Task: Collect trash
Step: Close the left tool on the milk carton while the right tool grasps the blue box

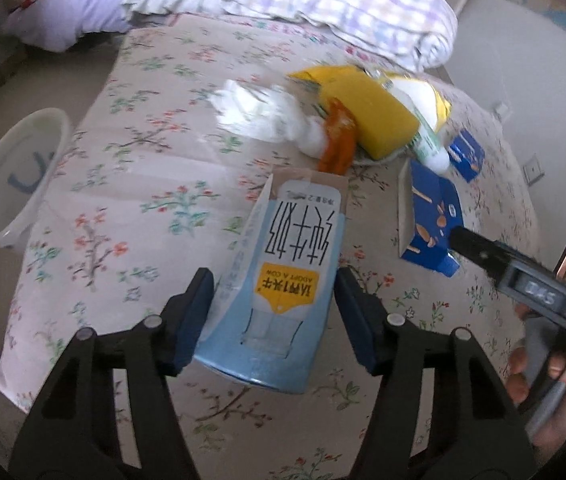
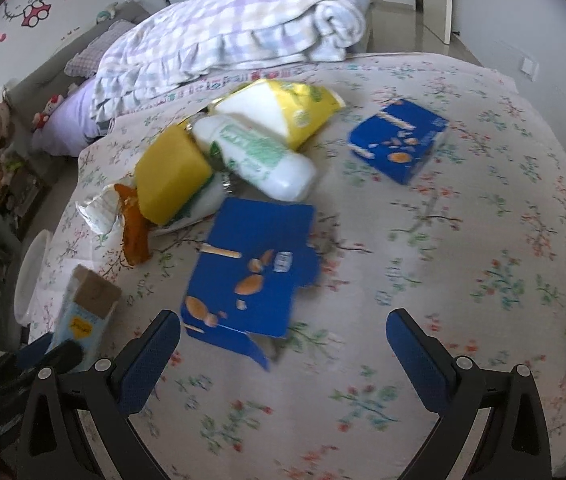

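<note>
A light blue milk carton (image 1: 283, 272) lies on the flowered bed sheet (image 1: 143, 208), open top pointing away. My left gripper (image 1: 275, 280) straddles its lower half, pads against both sides. The carton (image 2: 87, 304) also shows at the lower left of the right wrist view. My right gripper (image 2: 285, 316) stands open over bare sheet, nothing between its fingers, and a flattened blue snack box (image 2: 251, 272) lies just ahead of its left finger. Beyond are crumpled white tissue (image 1: 259, 108), an orange wrapper (image 1: 337, 140), a yellow pack (image 2: 171, 172), a white bottle (image 2: 255, 156) and a yellow-white bag (image 2: 283, 108).
A white plastic bin (image 1: 15, 176) stands on the floor off the bed's left edge. A second blue box (image 2: 399, 140) sits further back on the right. A folded checked quilt (image 2: 235, 28) fills the bed's far end. A person's hand (image 1: 539, 376) holds the right gripper.
</note>
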Demonstrator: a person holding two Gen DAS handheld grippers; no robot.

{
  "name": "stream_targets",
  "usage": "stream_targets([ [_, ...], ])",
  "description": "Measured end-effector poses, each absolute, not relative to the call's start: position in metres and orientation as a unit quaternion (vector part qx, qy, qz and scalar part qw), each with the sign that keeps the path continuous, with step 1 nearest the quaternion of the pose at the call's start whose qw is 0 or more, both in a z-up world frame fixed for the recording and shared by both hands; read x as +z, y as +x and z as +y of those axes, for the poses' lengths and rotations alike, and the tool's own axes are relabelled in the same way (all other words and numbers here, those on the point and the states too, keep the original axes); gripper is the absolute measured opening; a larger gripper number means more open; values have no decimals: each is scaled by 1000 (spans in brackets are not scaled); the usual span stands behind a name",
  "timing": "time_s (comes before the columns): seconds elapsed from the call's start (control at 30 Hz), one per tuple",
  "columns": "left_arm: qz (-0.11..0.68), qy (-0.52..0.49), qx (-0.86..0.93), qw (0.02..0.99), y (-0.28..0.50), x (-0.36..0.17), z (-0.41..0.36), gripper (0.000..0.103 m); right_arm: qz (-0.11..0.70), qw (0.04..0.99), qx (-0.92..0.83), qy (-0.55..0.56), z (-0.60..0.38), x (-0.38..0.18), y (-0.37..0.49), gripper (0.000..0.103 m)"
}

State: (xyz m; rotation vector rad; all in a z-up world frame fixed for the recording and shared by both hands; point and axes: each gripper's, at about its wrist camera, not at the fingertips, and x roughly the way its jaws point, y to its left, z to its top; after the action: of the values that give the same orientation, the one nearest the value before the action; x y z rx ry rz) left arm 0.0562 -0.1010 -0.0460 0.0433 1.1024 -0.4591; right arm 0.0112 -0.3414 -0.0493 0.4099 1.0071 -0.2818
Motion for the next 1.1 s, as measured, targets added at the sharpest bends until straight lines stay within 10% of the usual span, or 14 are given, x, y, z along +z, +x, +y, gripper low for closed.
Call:
stream_targets([
  [0.47,519,-8,-189,834,56,-43,-64,63,494,836,-167,173,-316,-76,51,102],
  [0.8,510,-28,-177,841,55,-35,-47,63,473,856,-158,137,-308,-65,49,57],
  [1.1,487,-50,-166,856,52,-16,-31,63,472,860,-111,158,-301,-49,28,54],
])
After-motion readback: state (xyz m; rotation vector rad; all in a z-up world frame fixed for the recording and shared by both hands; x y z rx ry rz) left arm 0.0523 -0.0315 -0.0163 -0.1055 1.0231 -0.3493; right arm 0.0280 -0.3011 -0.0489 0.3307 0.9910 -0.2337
